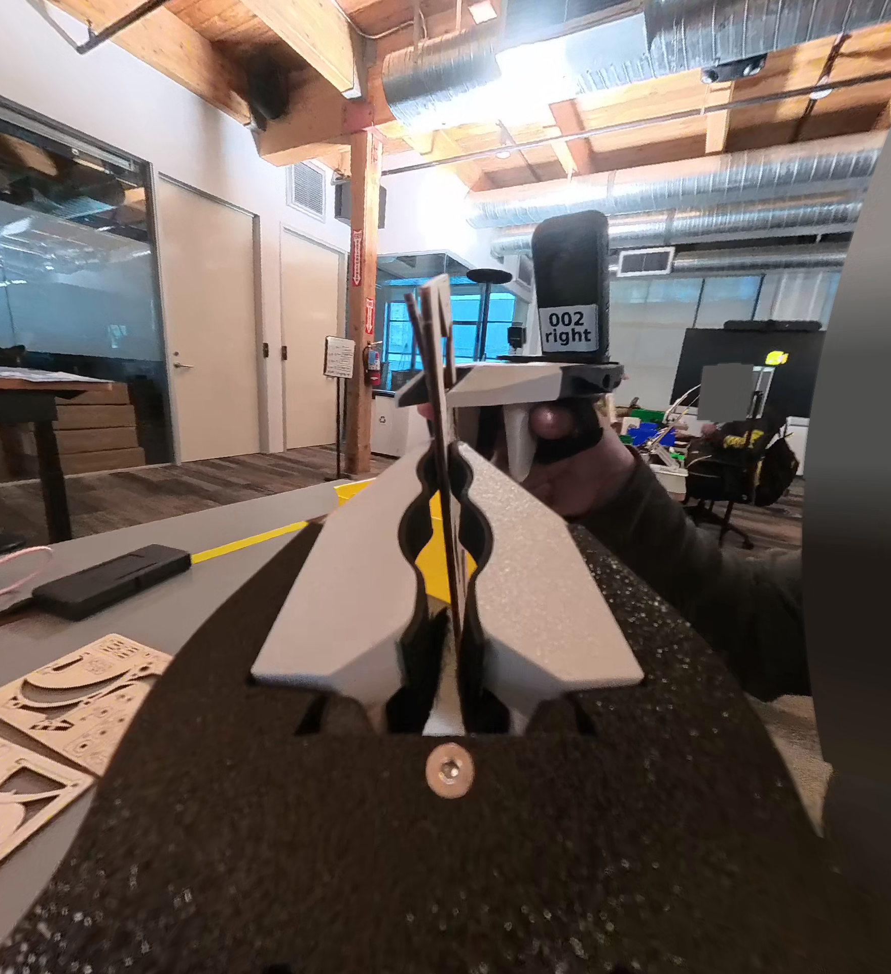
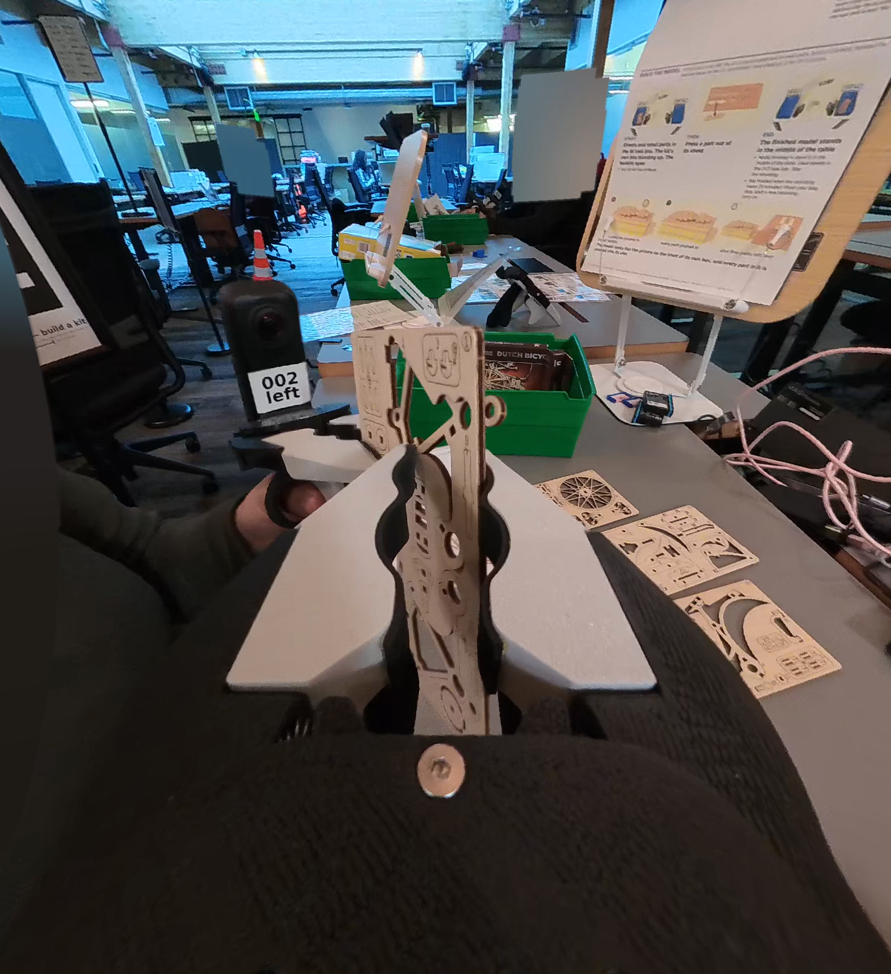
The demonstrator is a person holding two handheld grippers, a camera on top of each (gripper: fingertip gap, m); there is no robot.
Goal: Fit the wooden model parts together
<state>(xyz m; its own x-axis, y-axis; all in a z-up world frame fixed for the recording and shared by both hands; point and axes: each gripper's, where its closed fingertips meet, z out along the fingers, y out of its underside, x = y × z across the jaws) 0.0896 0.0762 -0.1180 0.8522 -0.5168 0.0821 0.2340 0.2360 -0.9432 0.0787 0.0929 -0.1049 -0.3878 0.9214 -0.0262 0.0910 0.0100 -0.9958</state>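
Note:
A thin laser-cut wooden sheet point(image 2: 443, 363) with several cut-out holes stands upright above the grey table point(image 2: 659, 464). My right gripper point(image 2: 448, 453) is shut on its lower half. In the left wrist view the sheet point(image 1: 439, 358) shows edge-on, and my left gripper point(image 1: 443, 448) is shut on it. Each gripper also shows in the other's view: the right one point(image 1: 427, 392) meets the sheet from the far side, and the left one point(image 2: 351, 427) meets its left edge. A rounded part seems to hang partly out of the sheet near the right fingers.
Loose part sheets lie on the table point(image 1: 74, 690) point(image 2: 680, 548) point(image 2: 759, 638). A green bin point(image 2: 532, 421) stands behind the held sheet, with an instruction board on a stand point(image 2: 748, 158) at the right. A black phone point(image 1: 111, 580) and pink cables point(image 2: 828, 474) lie at the table's edge. Left and right tips are no more than a few centimetres apart.

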